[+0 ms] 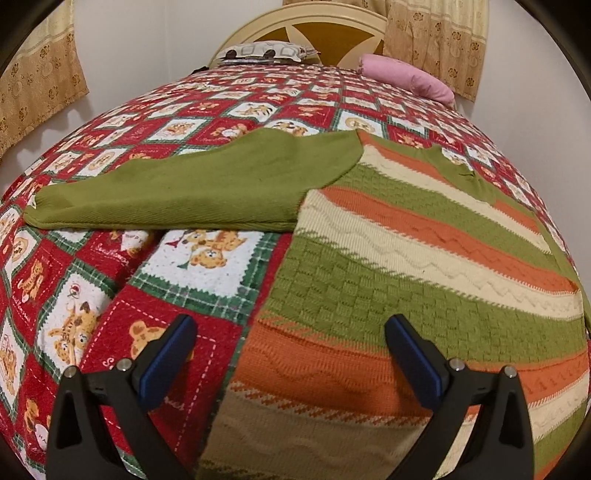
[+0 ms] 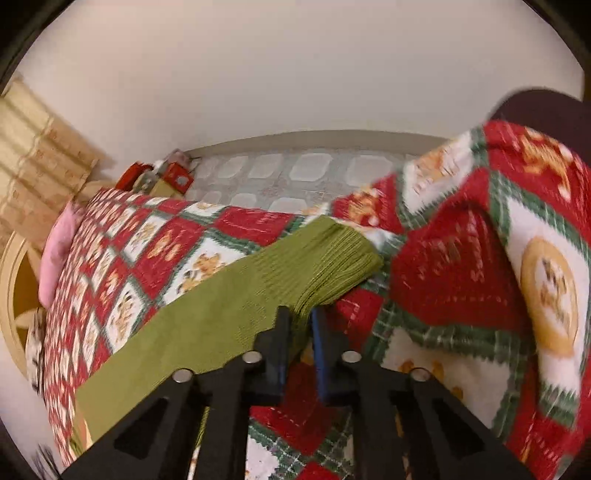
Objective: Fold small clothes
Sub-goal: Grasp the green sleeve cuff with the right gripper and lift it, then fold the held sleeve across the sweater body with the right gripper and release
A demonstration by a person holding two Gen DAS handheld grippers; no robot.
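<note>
Place: a home bedroom.
Bed: a bedspread (image 1: 110,280) of red, green and white teddy-bear squares fills the left wrist view.
Headboard: cream and brown, rounded headboard (image 1: 325,33) at 12 o'clock.
Pillows: a pink pillow (image 1: 410,75) at 1 o'clock, a patterned pillow (image 1: 264,50) at 12.
Curtains: beige floral curtains (image 1: 432,40) at 1 and 10 o'clock.
Floor: pale tiled floor (image 2: 306,173) beyond the bed in the right wrist view.

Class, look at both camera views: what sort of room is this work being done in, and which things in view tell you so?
Most likely a bedroom in a home. The striped sweater lies on a bed with a patchwork quilt, a curved headboard and a pink pillow at its far end, and patterned curtains beside it.
</note>
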